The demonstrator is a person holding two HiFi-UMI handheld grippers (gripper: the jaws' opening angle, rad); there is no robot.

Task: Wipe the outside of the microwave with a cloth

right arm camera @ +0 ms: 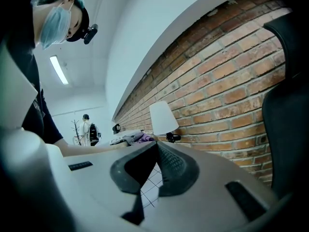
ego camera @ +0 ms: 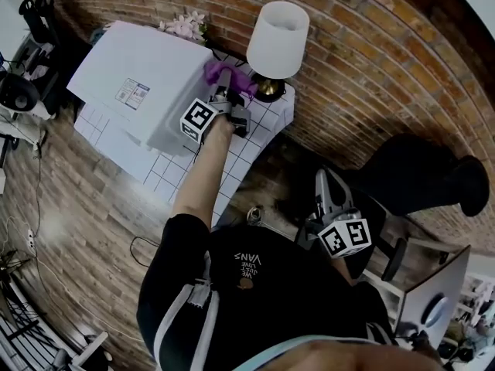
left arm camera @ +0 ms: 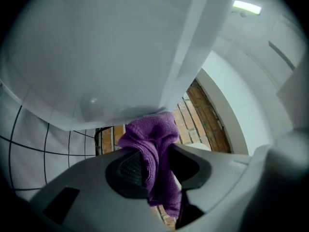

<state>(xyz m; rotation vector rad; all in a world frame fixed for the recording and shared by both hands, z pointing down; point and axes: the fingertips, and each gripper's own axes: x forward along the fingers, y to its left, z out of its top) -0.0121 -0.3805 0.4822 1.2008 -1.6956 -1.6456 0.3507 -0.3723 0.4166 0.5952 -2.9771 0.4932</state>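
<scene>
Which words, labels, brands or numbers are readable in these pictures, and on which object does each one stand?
"VANS": printed on the person's black shirt, seen upside down in the head view; the smaller lines beside it are too small to read.
The sticker on the white microwave: too small to read.
The marker cubes: square patterns only, no words.

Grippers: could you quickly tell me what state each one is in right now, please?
Left gripper: closed on the cloth.
Right gripper: closed, holding nothing.
</scene>
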